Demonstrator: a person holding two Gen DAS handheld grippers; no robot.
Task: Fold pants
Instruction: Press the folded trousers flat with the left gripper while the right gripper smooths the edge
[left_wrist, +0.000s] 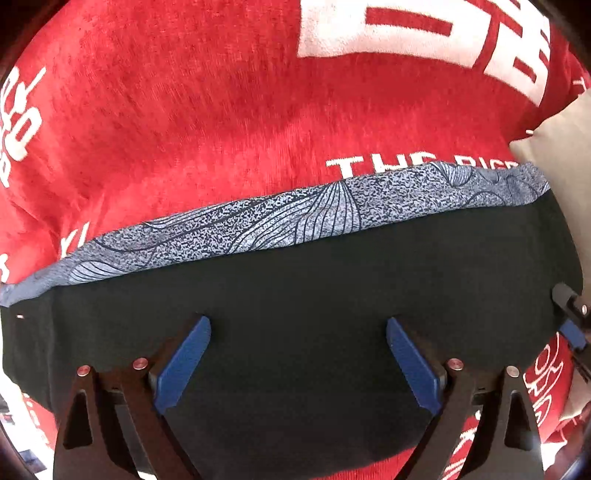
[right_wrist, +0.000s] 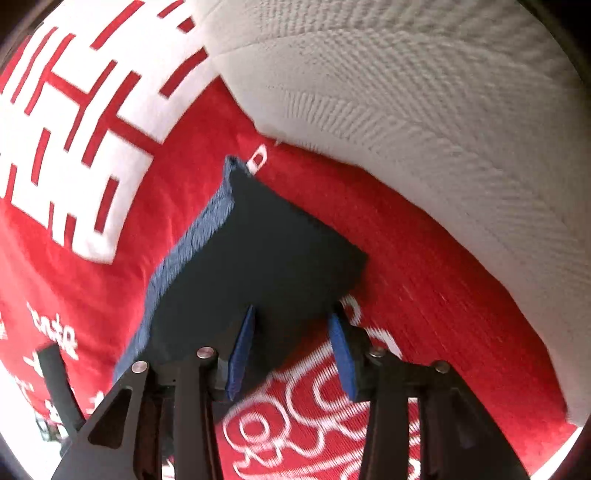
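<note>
Below the left gripper (left_wrist: 298, 363), the pants (left_wrist: 295, 295) lay as a compact dark block on a red blanket (left_wrist: 184, 129). Its jaws stood spread wide above the dark cloth, with nothing pinched between the blue pads (left_wrist: 183, 363).

Pants state: folded into a roughly rectangular stack. A blue patterned layer (left_wrist: 295, 218) with fine line drawings showed along the far edge, peeking out from under the dark top layer. Edges looked fairly even in both views.

Right gripper (right_wrist: 291, 354): jaws partly apart, at the near corner of the pants (right_wrist: 258, 251). Left pad (right_wrist: 240, 358) sat over the dark cloth, right pad (right_wrist: 341, 354) over the blanket (right_wrist: 424, 277) just beside the edge. No cloth appeared pinched.

Judgement: folding looked essentially done. What remained, if anything, was squaring that corner or one more fold to halve the stack; I could not tell which was intended.

Writing: white print on the blanket just beyond the pants read "THE", followed by partly hidden letters, possibly "BIG". Large white block characters (left_wrist: 424, 33) lay farther off, cropped, not readable. Looping white script near the right gripper was blurred. No brand label was visible on the pants.

Beyond the blanket: a pale woven cushion (right_wrist: 406, 74).
</note>
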